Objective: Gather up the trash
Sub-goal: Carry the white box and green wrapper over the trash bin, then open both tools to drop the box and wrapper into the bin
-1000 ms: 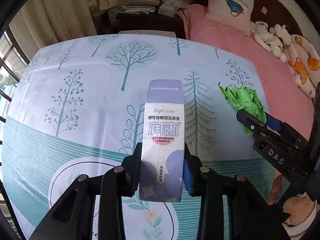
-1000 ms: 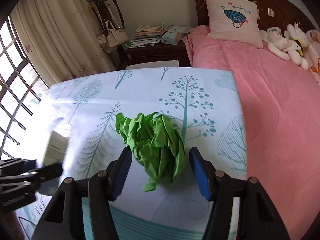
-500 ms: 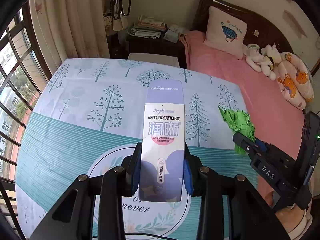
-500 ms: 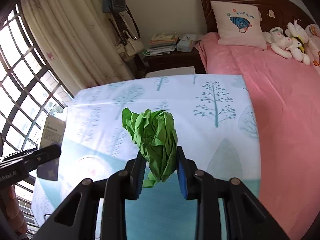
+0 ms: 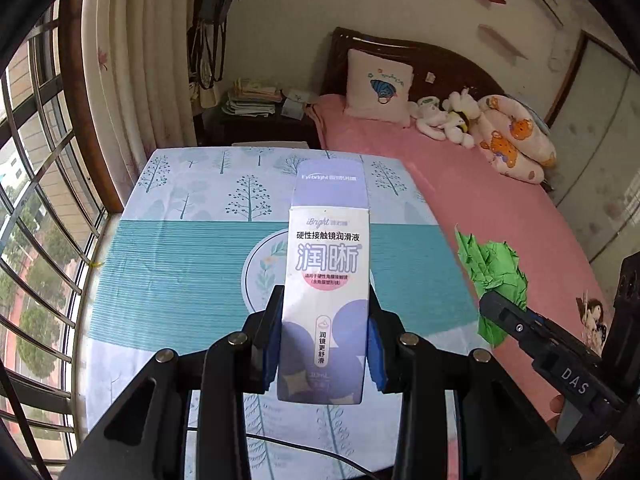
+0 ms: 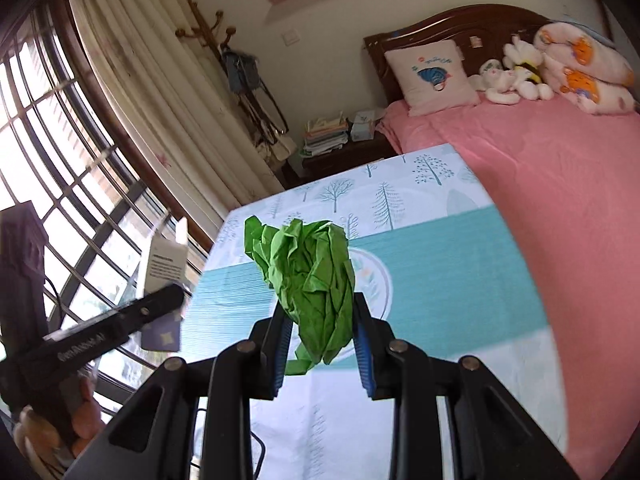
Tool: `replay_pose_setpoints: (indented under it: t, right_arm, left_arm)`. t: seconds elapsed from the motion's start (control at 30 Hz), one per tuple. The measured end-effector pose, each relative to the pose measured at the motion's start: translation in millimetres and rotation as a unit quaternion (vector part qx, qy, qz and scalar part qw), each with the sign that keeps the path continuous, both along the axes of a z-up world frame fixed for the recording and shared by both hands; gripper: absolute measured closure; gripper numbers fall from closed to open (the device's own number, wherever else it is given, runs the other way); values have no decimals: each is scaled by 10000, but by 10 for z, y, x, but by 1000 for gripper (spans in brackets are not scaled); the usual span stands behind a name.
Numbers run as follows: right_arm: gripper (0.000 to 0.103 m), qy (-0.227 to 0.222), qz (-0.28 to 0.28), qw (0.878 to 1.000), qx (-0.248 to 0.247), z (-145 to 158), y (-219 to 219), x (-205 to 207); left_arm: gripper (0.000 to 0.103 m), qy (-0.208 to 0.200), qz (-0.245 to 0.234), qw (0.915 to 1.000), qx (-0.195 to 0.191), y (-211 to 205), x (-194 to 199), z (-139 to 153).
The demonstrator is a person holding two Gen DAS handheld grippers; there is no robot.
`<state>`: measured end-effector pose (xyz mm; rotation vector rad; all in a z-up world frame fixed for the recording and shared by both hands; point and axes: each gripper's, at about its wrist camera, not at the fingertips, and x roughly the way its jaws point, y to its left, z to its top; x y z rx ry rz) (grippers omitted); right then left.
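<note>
with the left gripper (image 5: 325, 344) clamping the tall white-and-purple cardboard carton (image 5: 325, 288) and the right gripper (image 6: 320, 344) pinching the crumpled green paper wad (image 6: 310, 280), both fingers narrowly parted, keep squeezing firmly and carry both level to whatever bin awaits.

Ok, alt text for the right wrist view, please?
Right tongs grip a crumpled green paper wad, held above a tree-print table. At left, the left tongs hold a box; a pink bed lies right.

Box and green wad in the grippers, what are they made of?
Box: looks like thin printed cardboard with a slightly glossy finish; flat panels, crisp folded edges, open top flap. Green wad: likely crumpled paper, matte; sharp creases hold their shape. Thin plastic is possible.
</note>
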<state>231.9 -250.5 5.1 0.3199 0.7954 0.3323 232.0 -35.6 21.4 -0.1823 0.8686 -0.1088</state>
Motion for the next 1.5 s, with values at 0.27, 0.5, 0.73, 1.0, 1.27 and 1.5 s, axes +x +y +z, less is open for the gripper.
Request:
replay_pose_setpoints:
  t: [0.27,0.5,0.73,1.0,1.27,1.5]
  right_arm:
    - [74,55,-34,9997,217,104,269,-1128]
    - [74,608,205,9979,-19,-393,422,-1772]
    - [74,1353,368,9900,-140,-1336,427,-2187]
    - [74,1819,493,9814,-376,-2529,411,-2327]
    - [74,2004,456,9768,-603,-3668,362,-2217]
    - [72,2328,423,9693,-676,-4431,259,-2166]
  left_arm:
    - [69,24,-423,9990,138,173,-1195,67]
    - [69,563,-552,9968,137,184,-1905,-445]
    - [69,1289,-555,9900,113,106,-2310,-1425]
    - [69,1942,-505,9796,77,-50,-2510,-2654]
    - [69,2103,-648,9748,366,-249,-2392,-3753]
    - [69,2182,-761,9715,528,-430,-2257,-4474]
